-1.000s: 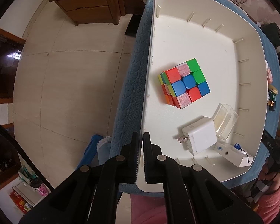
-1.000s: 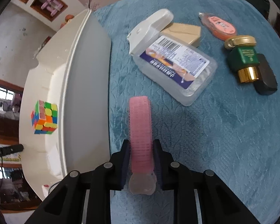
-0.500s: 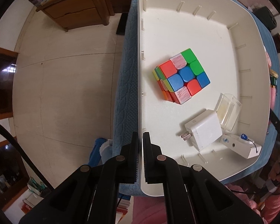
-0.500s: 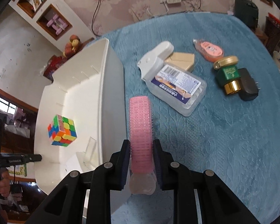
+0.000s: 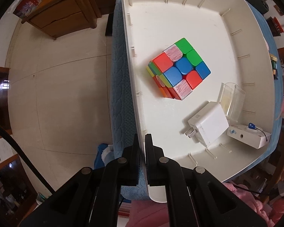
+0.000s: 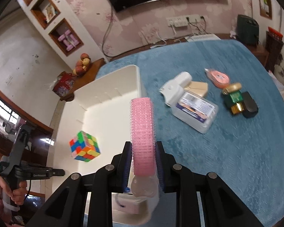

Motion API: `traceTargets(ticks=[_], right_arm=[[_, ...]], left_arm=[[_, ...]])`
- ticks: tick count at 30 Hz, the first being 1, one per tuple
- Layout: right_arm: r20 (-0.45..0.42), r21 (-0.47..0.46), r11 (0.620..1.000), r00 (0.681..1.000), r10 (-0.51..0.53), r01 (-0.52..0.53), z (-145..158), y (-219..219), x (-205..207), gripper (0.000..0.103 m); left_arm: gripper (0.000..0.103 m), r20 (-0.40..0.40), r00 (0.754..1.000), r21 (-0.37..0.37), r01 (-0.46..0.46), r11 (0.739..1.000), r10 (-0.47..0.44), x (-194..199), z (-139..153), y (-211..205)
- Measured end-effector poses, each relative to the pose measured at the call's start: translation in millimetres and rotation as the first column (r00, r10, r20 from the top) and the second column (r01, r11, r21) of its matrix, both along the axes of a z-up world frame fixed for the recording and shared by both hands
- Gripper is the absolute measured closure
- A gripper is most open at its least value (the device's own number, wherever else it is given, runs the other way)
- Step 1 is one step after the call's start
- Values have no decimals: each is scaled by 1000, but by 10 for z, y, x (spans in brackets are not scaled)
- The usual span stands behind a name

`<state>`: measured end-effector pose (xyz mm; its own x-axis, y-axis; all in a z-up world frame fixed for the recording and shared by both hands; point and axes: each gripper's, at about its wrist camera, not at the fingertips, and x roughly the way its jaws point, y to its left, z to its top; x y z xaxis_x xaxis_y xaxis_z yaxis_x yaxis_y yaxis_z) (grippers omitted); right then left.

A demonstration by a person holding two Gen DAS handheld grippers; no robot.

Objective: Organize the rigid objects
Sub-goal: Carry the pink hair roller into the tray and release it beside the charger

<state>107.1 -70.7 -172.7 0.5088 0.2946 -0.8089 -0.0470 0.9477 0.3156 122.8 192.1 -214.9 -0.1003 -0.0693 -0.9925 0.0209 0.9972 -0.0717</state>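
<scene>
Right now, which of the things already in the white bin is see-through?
The small clear plastic box beside the white charger; the cube is opaque.

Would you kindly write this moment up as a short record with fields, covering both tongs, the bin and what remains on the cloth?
left tongs: shut on the white bin's rim
right tongs: shut on pink hair roller, held above the bin's edge
in bin: colour cube, white charger, clear small box, white device with blue cap
on blue cloth: clear plastic case, beige block, pink tape dispenser, green-gold bottle, black adapter
</scene>
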Motion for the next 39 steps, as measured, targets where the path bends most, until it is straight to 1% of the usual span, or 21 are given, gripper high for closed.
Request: traceTargets(ticks=[5, 12, 18, 25, 28, 30, 35, 39], right_arm=[[25, -36, 998, 998, 51, -51, 79, 250, -30, 78], [10, -33, 993, 993, 117, -117, 40, 606, -63, 78], [6, -62, 983, 985, 172, -172, -6, 881, -102, 77], [-11, -72, 979, 982, 190, -190, -63, 1058, -157, 76], [-10, -72, 981, 983, 182, -182, -60, 1064, -183, 66], [-2, -72, 982, 985, 174, -173, -44, 1048, -196, 55], [14, -90, 981, 985, 173, -171, 14, 968, -225, 48], [21, -108, 979, 984, 176, -173, 62, 865, -250, 46]], left_arm=[[99, -4, 1000, -24, 10, 1000, -10, 13, -12, 48], [98, -2, 999, -31, 45, 998, -45, 38, -35, 40], [97, 2, 998, -49, 65, 997, -65, 67, -20, 44], [96, 5, 997, -64, 83, 994, -83, 74, -19, 59], [96, 5, 995, -62, 96, 994, -95, 53, -32, 1], [96, 4, 995, -58, 103, 993, -103, 40, -48, -8], [96, 3, 994, -48, 108, 993, -108, 32, -33, -45], [96, -5, 996, -32, 92, 995, -93, 15, -51, -87]])
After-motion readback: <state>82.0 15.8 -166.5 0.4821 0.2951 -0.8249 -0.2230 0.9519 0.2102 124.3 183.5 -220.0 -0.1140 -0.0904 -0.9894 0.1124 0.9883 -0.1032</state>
